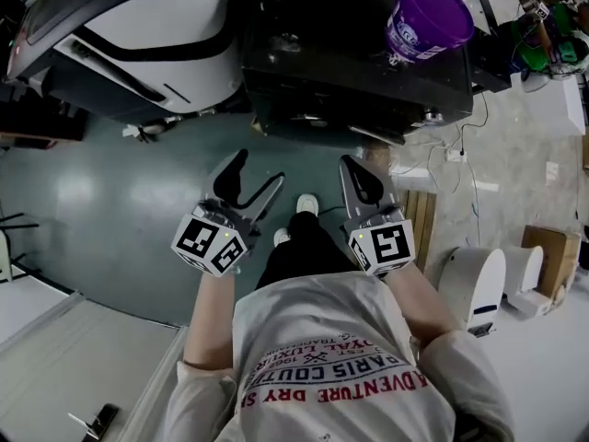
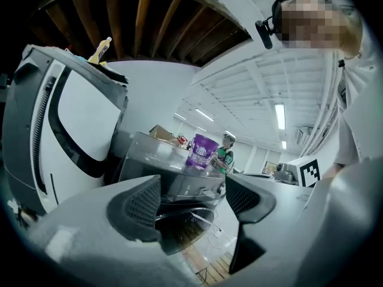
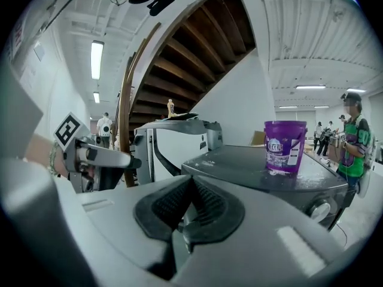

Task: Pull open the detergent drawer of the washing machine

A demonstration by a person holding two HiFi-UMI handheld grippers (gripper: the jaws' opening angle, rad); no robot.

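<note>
The dark grey box-shaped washing machine stands right in front of the person, w/ its front side facing them. A purple plastic bucket w/ a white label sits on top of it, near the right end in the head view. The soap drawer belongs on that front side, but I can't pick it out. The head view looks down on the top. The gripper views show only a dark strip of the front w/ a round knob.

Left gripper: its black ribbed pads are wide apart w/ nothing betw. them. Only the washer's front shows in the gap, well apart from the pads.

Right gripper: its two black pads are pressed together, and nothing is pinched.

Both grippers sit side by side in front of the person's body. They point at the washer and are not touching it. Each has a cube w/ black-and-white squares at the back.

A big white machine w/ black trim stands just beside the washer, on its left. The floor is smooth and grey-green. The person wears a white T-shirt w/ printed letters. Far off in the right gripper view, another person in a green top stands past the washer.
</note>
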